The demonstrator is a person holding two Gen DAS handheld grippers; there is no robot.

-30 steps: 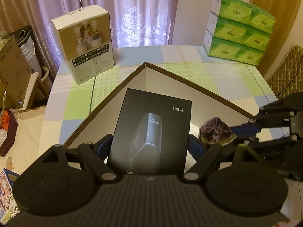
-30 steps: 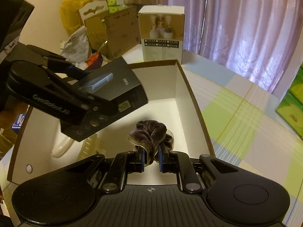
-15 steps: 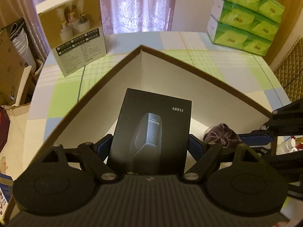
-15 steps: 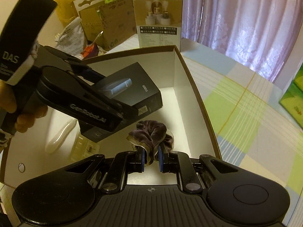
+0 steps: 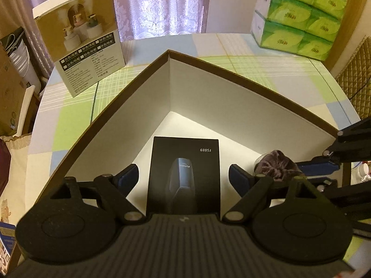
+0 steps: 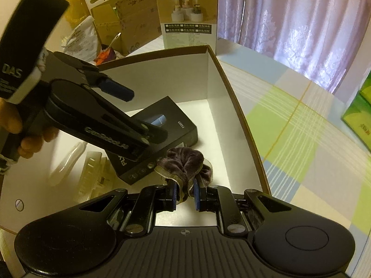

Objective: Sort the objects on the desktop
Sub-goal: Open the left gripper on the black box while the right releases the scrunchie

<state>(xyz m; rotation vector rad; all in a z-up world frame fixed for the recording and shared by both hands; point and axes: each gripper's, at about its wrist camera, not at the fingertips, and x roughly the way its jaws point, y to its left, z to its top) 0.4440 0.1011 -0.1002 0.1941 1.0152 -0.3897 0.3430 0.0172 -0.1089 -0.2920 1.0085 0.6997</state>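
A black product box (image 5: 183,176) marked FS889 lies on the floor of the big white-lined cardboard box (image 5: 169,53). My left gripper (image 5: 183,176) stands open above it, its blue pads clear of the box's sides. The same black product box (image 6: 162,125) shows in the right wrist view under the left gripper (image 6: 120,92). My right gripper (image 6: 185,192) is shut on a dark purple velvet scrunchie (image 6: 185,162), held over the cardboard box (image 6: 231,97) beside the black box. The scrunchie (image 5: 276,166) also shows at the right in the left wrist view.
Clear plastic items (image 6: 90,169) lie on the box floor at left. A humidifier carton (image 5: 78,53) stands on the checked tablecloth (image 5: 243,64) behind the box. Green tissue packs (image 5: 299,18) are stacked at the far right. Cardboard clutter (image 6: 125,18) sits beyond the table. A hand (image 6: 25,139) holds the left gripper.
My left gripper lowered the black box into the cardboard box and opened, leaving it on the floor. The right gripper kept the scrunchie and stayed nearly still.
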